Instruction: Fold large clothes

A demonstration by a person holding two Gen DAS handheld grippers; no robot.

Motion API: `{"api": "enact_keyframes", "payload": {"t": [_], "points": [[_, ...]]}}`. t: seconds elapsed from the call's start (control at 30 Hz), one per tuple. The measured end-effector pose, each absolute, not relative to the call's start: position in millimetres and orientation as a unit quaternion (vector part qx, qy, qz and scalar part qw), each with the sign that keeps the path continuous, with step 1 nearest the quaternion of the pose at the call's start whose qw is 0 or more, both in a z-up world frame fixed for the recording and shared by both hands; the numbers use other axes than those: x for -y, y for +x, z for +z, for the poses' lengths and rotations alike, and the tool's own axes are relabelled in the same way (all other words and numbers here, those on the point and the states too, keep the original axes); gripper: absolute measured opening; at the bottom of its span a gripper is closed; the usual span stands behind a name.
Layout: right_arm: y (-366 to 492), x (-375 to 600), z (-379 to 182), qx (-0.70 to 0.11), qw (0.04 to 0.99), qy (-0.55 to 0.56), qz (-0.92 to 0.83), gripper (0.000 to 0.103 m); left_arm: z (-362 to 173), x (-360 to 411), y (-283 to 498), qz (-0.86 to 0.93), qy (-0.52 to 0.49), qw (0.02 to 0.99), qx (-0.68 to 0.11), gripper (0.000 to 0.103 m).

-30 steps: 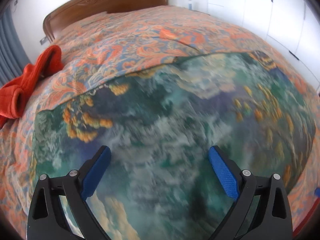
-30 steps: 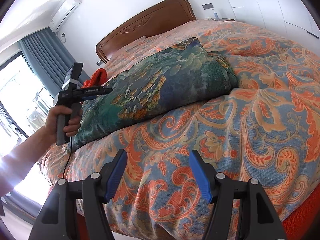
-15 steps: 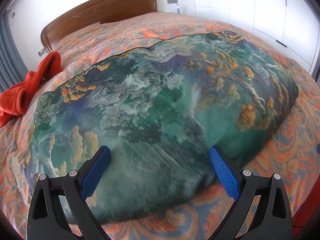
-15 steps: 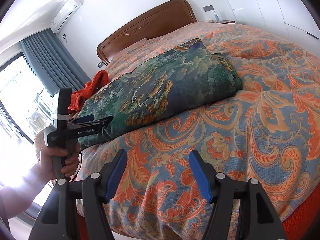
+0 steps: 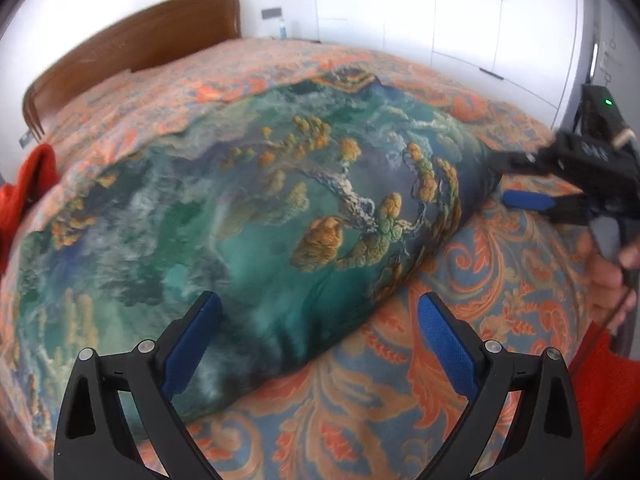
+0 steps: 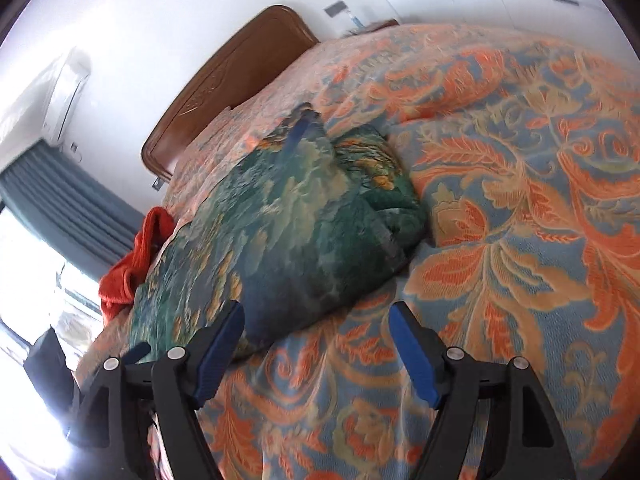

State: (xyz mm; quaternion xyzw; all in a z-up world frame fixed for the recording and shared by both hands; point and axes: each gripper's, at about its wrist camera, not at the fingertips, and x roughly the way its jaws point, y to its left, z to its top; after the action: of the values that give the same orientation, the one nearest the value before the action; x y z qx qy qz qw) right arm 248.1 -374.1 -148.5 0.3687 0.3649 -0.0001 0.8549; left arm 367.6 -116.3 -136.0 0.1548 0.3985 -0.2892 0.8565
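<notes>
A folded green garment (image 5: 248, 216), printed with teal waves and gold clumps, lies in a thick bundle on the bed (image 5: 500, 280), across the near half of the orange and blue patterned bedspread. I see no box, basket or bag anywhere here; the bed alone carries the things. The left gripper (image 5: 318, 344) hangs over the near edge of the bundle with its blue pads spread wide and nothing between them but air above the cloth. The right gripper (image 6: 316, 352) sits low at the bundle's near right corner, its jaws opening, and no cloth is caught between them; from the left camera it shows at the far right, held in a hand (image 5: 608, 276), its tips just beside the bundle's end. An orange-red cloth (image 6: 132, 264) lies crumpled at the bundle's left side, touching it. Beyond stands a brown wooden headboard (image 6: 224, 84), with blue-grey curtains (image 6: 60, 196) at the bright window on the left and white cupboard doors (image 5: 460, 20) on the right.
</notes>
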Motion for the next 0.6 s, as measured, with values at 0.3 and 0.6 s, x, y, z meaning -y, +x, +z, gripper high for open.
{"api": "enact_keyframes", "payload": {"t": [0.3,0.6], "points": [[294.6,401.8,-181.5,-0.340,0.805,0.486,-0.027,0.067,-146.7,119.2,360.3,-0.297,0.176,0.845,-0.409,0.099],[277.2,347.9,-108.9,-0.292,0.920,0.260,-0.036,0.027,-61.3,94.6,379.9,-0.320,0.066,0.850,-0.414,0.099]]}}
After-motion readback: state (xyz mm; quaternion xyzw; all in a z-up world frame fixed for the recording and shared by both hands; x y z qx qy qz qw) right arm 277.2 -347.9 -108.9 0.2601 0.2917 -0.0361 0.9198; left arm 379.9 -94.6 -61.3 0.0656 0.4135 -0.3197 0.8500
